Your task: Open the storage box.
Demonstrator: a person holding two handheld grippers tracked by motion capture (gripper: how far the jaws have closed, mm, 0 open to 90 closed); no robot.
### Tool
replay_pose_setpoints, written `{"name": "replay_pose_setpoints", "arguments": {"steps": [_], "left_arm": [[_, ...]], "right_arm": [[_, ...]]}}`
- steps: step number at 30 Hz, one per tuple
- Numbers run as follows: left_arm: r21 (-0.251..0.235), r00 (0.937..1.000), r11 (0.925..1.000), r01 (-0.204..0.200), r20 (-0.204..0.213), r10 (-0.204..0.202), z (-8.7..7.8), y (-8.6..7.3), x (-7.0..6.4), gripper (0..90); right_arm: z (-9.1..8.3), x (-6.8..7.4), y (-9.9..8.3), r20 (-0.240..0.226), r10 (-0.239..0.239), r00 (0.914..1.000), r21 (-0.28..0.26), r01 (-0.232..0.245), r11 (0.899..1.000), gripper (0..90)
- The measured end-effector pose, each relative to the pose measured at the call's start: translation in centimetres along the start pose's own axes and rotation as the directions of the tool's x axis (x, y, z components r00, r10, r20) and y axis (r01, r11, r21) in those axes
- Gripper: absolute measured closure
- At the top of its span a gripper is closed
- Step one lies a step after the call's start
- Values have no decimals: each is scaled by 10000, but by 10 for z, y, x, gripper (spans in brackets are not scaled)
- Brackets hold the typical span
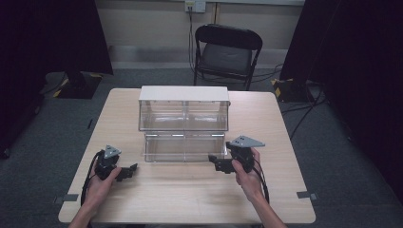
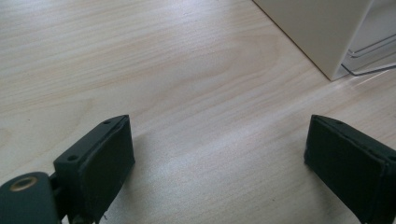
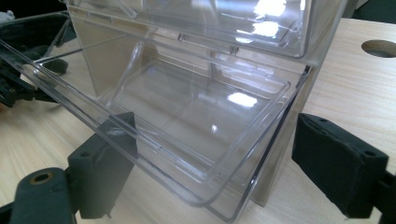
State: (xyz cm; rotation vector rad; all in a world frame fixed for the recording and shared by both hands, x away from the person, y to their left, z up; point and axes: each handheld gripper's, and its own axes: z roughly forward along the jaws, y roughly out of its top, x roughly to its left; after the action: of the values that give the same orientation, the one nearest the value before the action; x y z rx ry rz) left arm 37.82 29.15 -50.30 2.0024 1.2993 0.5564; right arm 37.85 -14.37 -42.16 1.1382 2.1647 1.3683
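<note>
Lying mid-surface (image 1: 190, 190), the bin (image 1: 184, 122) runs its long axis left to right, clear drawers opening toward the person; white top, glossy transparent plastic, lower drawer (image 3: 187, 121) tilted out. Right gripper (image 3: 205, 154) wide around that drawer's corner. Left gripper (image 2: 219, 154) wide, holding nothing, over pale wood grain.

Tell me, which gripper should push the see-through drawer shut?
The right gripper, probably: its open jaws already straddle the clear drawer corner. The left gripper sits open over bare table, off to the side.
</note>
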Motion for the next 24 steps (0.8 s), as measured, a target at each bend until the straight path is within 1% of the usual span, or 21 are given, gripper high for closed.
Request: {"name": "replay_pose_setpoints", "arguments": {"steps": [1,4,9,13,19,24], "left_arm": [[-8,10000,10000,23,-7,-23,0,0,0,77],[7,10000,10000,-2,-2,2,0,0,0,77],[-8,10000,10000,18,-3,-18,0,0,0,77],[-7,10000,10000,15,-1,-15,0,0,0,77],[-8,10000,10000,16,-1,-16,0,0,0,77],[-9,10000,10000,16,-2,-16,0,0,0,77]], "right_arm": [[0,0,2,-9,67,10000,48,-67,10000,138],[1,-1,4,-61,51,10000,48,-51,10000,138],[2,-1,6,-15,-21,10000,110,21,9999,138],[3,-2,8,49,8,10000,112,-9,9999,137],[4,-5,11,21,105,9999,-26,-105,9999,137],[6,-7,10,104,72,9999,76,-73,9999,138]]}}
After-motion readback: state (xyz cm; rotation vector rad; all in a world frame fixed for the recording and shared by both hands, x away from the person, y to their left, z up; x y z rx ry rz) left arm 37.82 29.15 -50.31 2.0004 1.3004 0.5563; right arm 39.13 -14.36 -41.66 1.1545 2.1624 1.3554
